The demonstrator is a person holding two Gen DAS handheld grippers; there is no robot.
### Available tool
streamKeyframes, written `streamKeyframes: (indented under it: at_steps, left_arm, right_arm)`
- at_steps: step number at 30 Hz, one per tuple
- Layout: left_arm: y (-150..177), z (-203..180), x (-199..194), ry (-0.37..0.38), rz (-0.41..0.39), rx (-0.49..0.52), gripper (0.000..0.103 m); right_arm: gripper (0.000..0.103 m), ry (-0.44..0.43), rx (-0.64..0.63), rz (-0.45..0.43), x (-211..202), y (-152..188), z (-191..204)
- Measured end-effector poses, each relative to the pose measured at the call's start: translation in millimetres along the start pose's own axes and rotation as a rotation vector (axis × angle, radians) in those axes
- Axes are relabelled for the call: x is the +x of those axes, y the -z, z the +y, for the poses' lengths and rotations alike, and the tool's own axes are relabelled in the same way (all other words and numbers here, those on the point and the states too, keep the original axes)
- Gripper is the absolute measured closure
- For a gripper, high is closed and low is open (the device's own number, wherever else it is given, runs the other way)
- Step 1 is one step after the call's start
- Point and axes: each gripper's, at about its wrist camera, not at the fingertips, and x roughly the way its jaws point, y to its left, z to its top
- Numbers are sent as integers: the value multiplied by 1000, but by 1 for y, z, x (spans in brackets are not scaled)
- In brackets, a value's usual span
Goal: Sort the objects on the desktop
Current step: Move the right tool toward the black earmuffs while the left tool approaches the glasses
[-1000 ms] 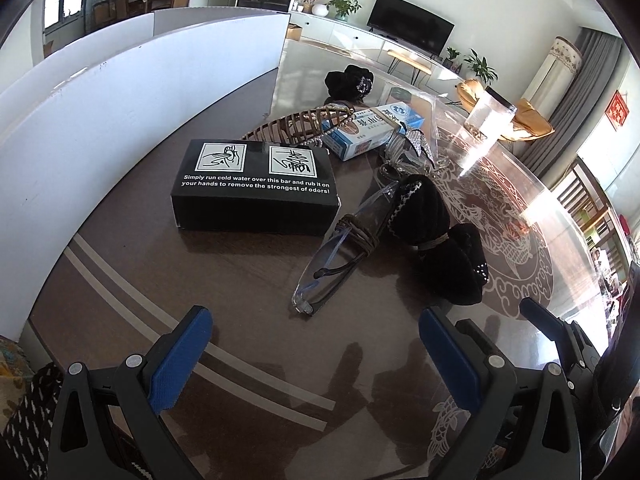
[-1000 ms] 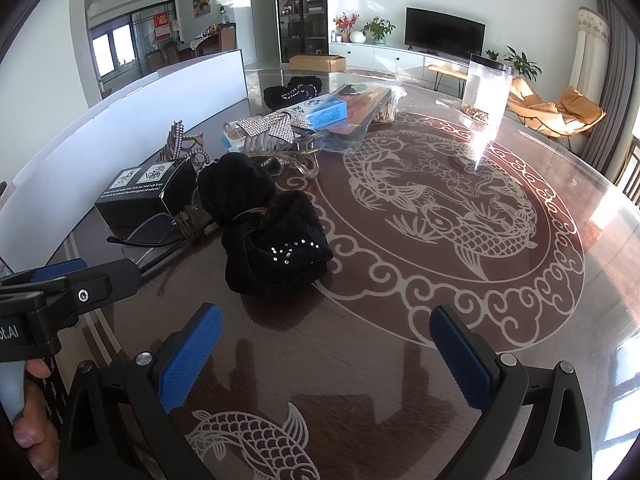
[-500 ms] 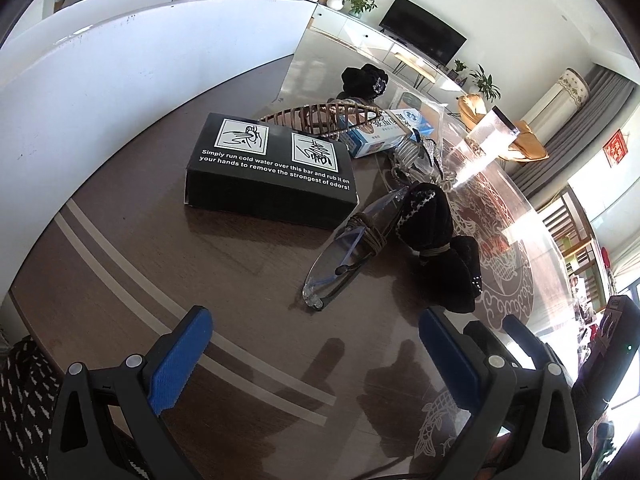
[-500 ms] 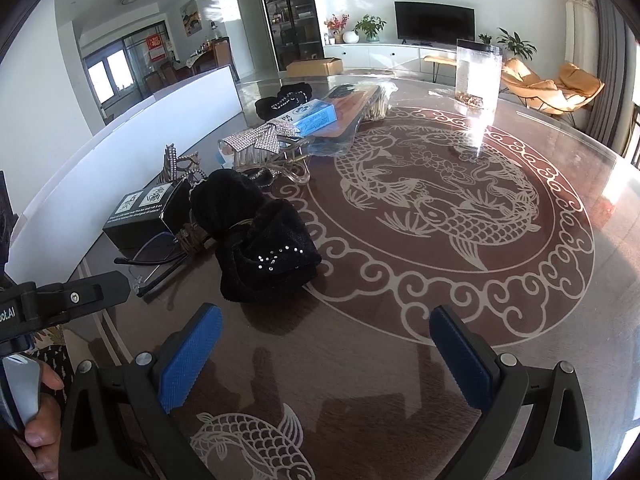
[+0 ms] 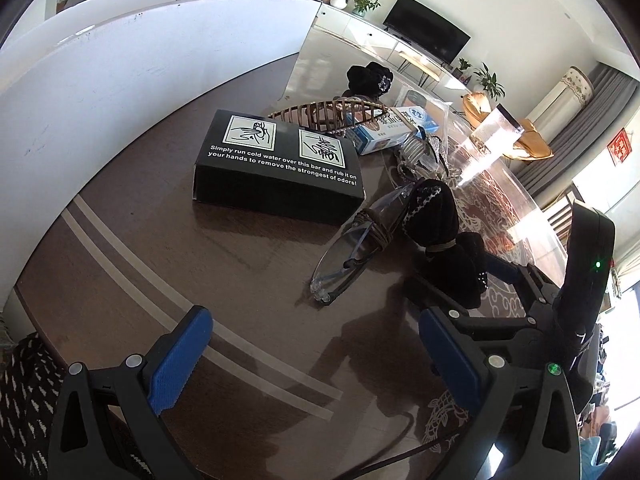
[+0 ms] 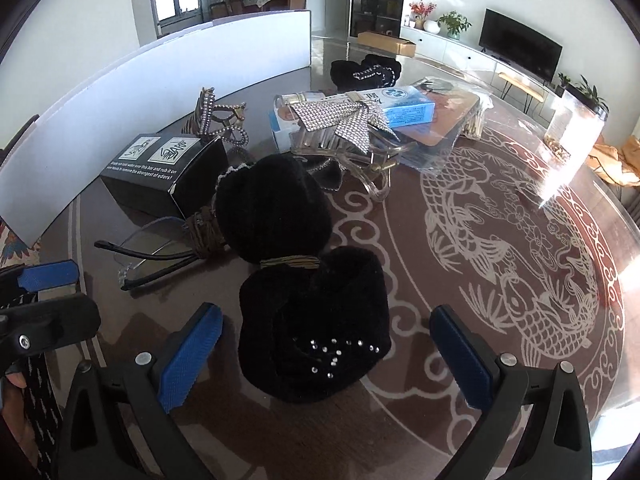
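Right wrist view has changed the most over the last second — the black velvet bow (image 6: 308, 312) used to sit well ahead of the right gripper (image 6: 326, 354), and now its near lobe, the one with the little rhinestones, fills the space between the jaws. They're wide open and I can't see the blue pads touching the fabric on either side. So my read is the right hand has picked its first thing to sort and is lined up for a grab, just not closed yet.

Just past the bow's far lobe and a bit left of the jaws are the clear glasses (image 6: 152, 252) with a brown hair tie (image 6: 204, 232) wrapped on them, then the black box (image 6: 160, 172). Further ahead: the blue carton (image 6: 400, 110) with a sparkly silver bow (image 6: 344, 118) draped on it.

Left wrist view — the left gripper (image 5: 316, 360) has swung closer too, jaws wide and empty above bare tabletop (image 5: 240, 280), glasses ahead of them. It looks like it's waiting. Nothing appears sorted so far.
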Motion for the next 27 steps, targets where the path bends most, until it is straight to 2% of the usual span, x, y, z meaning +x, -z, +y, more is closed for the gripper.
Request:
streamKeyframes:
  at_steps: [2,27]
  left_arm:
    - [1,-2,1,-2,3,12,0]
    - [1,-2,0,5,6,9,0]
  right_arm:
    - [0,-38,-8,10,5,-5,-3]
    - [0,-35,1,3,8,-9,-3]
